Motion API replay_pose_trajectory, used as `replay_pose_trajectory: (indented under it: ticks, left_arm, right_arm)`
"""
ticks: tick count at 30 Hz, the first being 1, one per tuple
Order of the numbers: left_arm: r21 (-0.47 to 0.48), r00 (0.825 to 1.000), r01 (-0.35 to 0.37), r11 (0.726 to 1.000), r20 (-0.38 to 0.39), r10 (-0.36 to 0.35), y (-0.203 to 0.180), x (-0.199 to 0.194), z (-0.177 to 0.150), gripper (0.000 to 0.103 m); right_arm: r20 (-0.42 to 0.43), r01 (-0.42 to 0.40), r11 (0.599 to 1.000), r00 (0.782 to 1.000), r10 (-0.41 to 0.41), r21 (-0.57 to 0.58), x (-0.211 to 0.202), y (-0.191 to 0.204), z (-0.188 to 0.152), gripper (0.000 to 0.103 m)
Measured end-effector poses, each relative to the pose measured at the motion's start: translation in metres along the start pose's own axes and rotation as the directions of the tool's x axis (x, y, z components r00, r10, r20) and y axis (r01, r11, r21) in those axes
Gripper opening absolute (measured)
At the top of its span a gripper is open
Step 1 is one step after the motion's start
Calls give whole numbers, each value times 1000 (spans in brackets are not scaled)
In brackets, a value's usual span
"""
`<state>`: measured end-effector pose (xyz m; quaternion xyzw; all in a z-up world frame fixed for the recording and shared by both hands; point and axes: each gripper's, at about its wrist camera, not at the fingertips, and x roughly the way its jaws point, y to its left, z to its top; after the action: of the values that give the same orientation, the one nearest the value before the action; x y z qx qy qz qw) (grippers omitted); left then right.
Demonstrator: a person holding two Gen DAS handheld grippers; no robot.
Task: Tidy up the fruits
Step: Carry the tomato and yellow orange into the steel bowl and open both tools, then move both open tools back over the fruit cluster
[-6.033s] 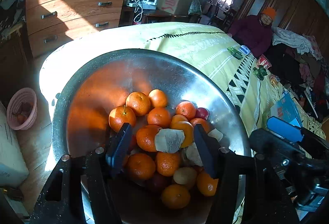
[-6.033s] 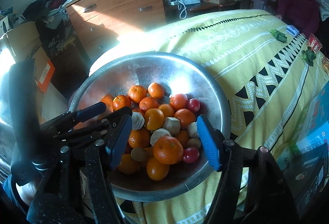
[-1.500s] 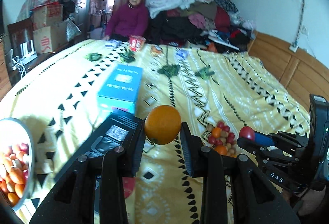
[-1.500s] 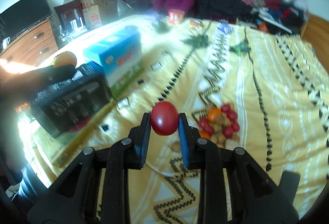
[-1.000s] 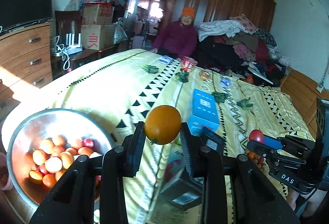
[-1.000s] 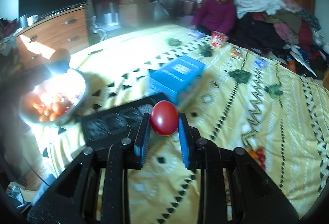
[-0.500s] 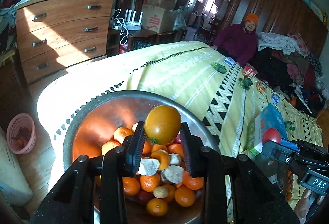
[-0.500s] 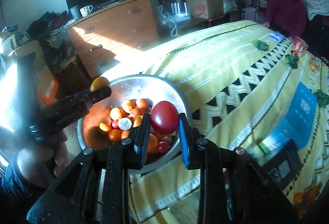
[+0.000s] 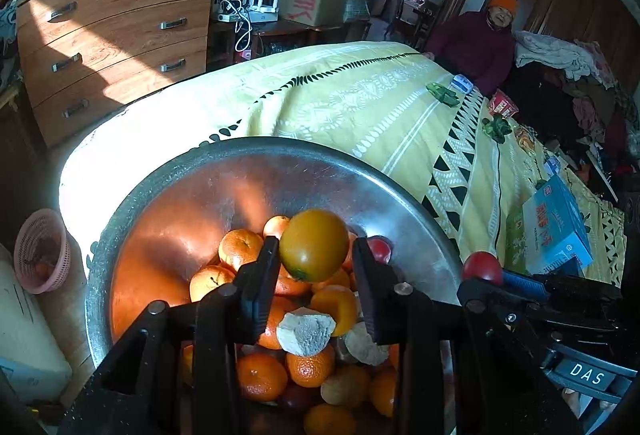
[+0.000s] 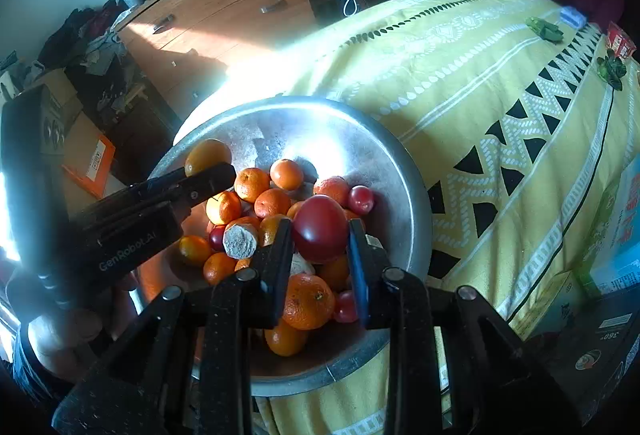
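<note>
A wide metal bowl (image 9: 280, 149) (image 10: 416, 195) holds several oranges, small red fruits and pale rough chunks. It sits at the corner of a yellow patterned bed. My left gripper (image 9: 316, 263) hangs over the pile with a large orange (image 9: 314, 245) (image 10: 208, 155) between its jaws. The jaws are opening, and a thin gap shows on the orange's right side. My right gripper (image 10: 318, 235) is shut on a smooth red fruit (image 10: 320, 229) (image 9: 482, 267) above the bowl's near side. The two grippers sit side by side, left one further left.
A wooden chest of drawers (image 9: 112, 35) stands beyond the bed corner, and a pink basket (image 9: 40, 251) is on the floor at left. A blue box (image 9: 556, 231) and a black box (image 10: 592, 355) lie on the bed. A person (image 9: 480, 47) sits at the far side.
Both grippers swung from over the bed to above the bowl and sank toward the fruit. The left jaws have widened a little around the orange. The right still grips the red fruit.
</note>
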<state>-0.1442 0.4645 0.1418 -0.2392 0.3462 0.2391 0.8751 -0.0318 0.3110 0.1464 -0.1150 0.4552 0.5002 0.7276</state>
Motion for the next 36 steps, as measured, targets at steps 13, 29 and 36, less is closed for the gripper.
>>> replay_pose_trajectory:
  ticks: [13, 29, 36]
  left_arm:
    - [-21, 995, 0, 1000, 95, 2, -16, -41, -11, 65]
    - [318, 923, 297, 900, 144, -356, -220, -122, -65, 67]
    - [446, 899, 392, 805, 0, -438, -304, -116, -123, 67]
  right_arm:
    - [209, 21, 1000, 978, -17, -20, -94, 19, -23, 71]
    - [189, 225, 913, 935, -301, 340, -201, -110, -230, 77]
    - [167, 302, 830, 893, -419, 469, -244, -163, -293, 77]
